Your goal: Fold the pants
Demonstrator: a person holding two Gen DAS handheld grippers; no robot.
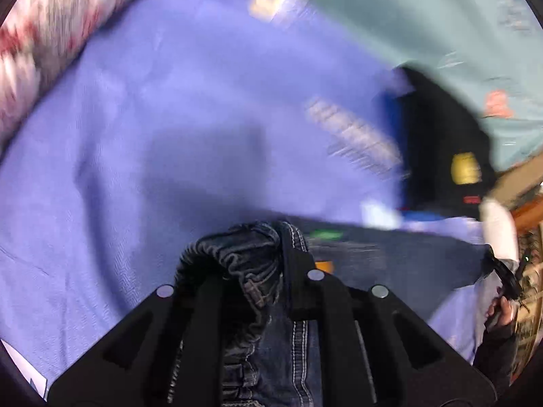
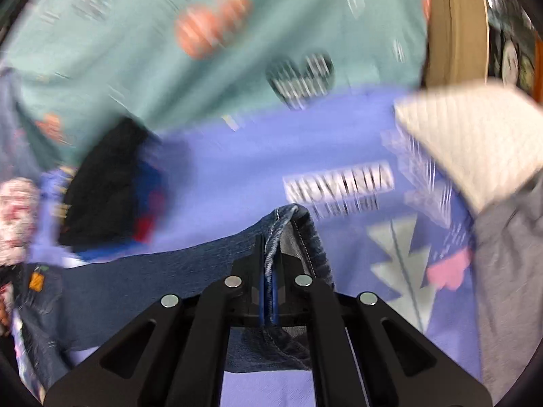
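Jeans (image 1: 390, 254) stretched between both tools: left tool (image 1: 258, 247) clamped on waistband, right tool (image 2: 271, 237) clamped on hem; folding barely begun.

Bedsheet print (image 2: 339, 185) blurred, unreadable; black garment (image 1: 441, 142) smeared; pants (image 1: 390, 254) cut off.

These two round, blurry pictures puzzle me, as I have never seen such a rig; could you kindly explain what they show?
No robot here: a person holds a pair of hand-held tongs in each hand, each with a wide-angle camera looking along its fingers. One picture is from the left tongs, the other from the right tongs. Both are shut on dark blue jeans: the left on the gathered waistband, the right on a hem. The jeans stretch between them above a purple sheet. A teal cloth and a black garment lie beyond. The blur comes from motion.
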